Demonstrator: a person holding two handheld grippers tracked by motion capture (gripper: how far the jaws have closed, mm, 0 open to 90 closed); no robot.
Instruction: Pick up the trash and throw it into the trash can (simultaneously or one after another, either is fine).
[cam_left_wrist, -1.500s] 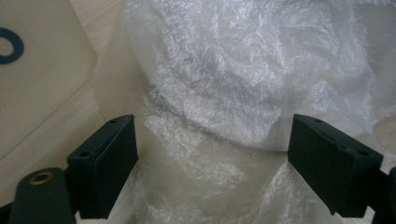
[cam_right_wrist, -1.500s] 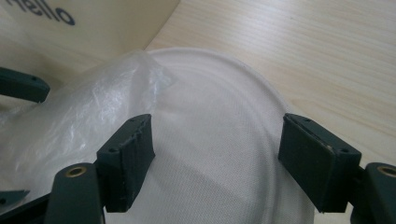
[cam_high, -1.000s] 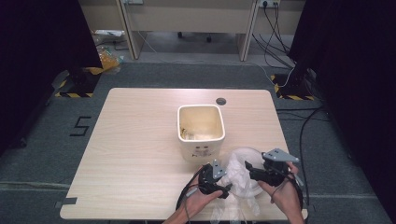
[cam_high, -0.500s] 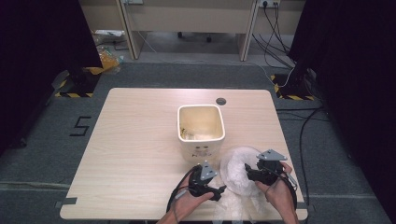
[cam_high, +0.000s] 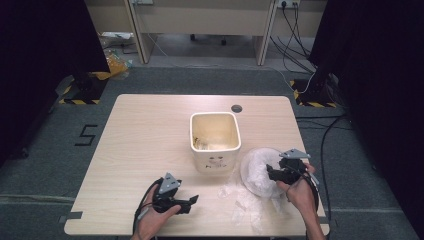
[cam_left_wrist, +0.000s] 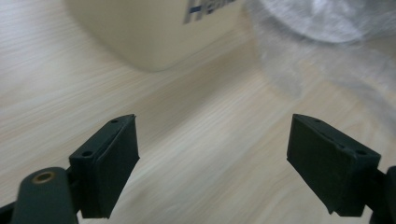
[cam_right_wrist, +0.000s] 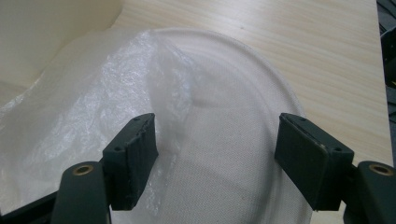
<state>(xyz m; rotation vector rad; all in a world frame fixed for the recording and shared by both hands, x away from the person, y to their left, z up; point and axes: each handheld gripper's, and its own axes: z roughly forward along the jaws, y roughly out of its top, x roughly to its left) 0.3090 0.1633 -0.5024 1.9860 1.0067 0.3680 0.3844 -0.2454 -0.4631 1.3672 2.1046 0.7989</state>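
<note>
High view: a cream square plastic bin (cam_high: 214, 140) stands at the middle of the pale wooden worktop (cam_high: 125, 145). A white round plate under crumpled clear plastic film (cam_high: 257, 167) lies beside it, toward the right edge. The right gripper (cam_high: 271, 173) is held over the plate; the left gripper (cam_high: 191, 202) is held well apart, near the front edge.

Left gripper view: the jaws are spread wide and empty over bare worktop; the bin's printed label (cam_left_wrist: 205, 7) is visible.

Right gripper view: the jaws, having just been closing slightly, stand wide astride the film (cam_right_wrist: 116, 107), not pressing it. The plate's woven texture is resolved here.

Judged step: approach to the film. A lower, closing pinch is called for next.
</note>
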